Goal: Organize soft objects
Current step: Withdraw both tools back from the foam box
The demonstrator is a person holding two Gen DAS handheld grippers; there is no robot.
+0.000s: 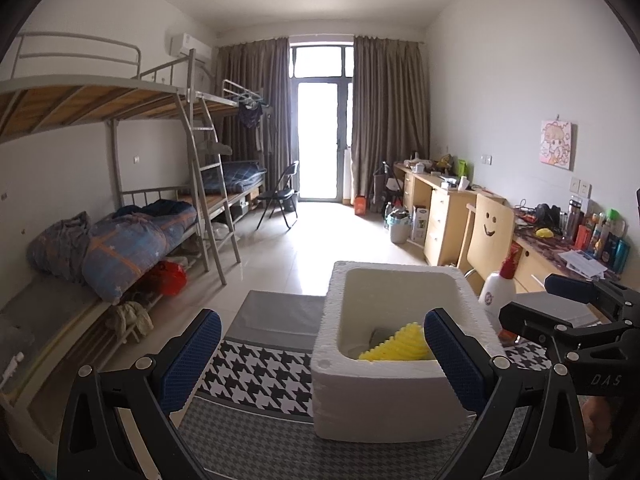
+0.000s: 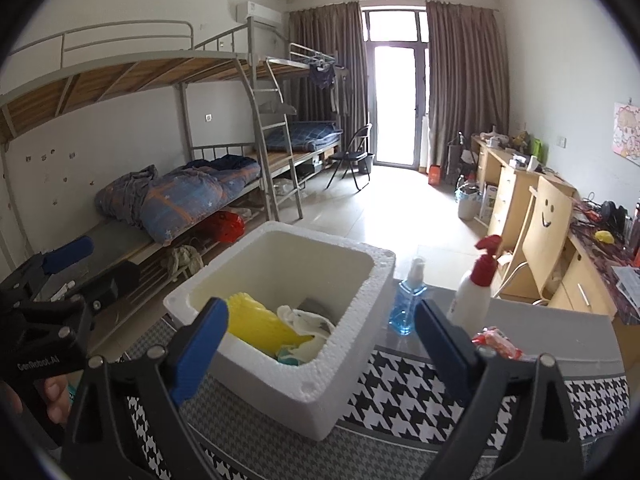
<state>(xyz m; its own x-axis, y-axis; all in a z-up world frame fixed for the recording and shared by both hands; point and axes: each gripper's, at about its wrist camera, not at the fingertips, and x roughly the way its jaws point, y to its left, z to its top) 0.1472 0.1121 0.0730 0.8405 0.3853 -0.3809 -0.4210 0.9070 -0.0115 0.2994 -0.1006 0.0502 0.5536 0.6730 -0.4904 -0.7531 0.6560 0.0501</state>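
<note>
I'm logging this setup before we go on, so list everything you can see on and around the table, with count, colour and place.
foam box: one, white, on the houndstooth cloth, open top
yellow sponge: one, yellow, ridged, inside the box
white cloth: one, white, crumpled in the box beside the sponge
tablecloth: one, black-and-white houndstooth, covering the table
blue bottle: one, clear blue liquid, pump top, right of the box
spray bottle: one, white with red trigger, right of the blue bottle
red packet: one, red and white, on the table near the right finger
wooden chair: one, light wood, smiley face on its back, behind the table
left gripper: blue pads, open, empty
right gripper: blue pads, open, empty
</note>
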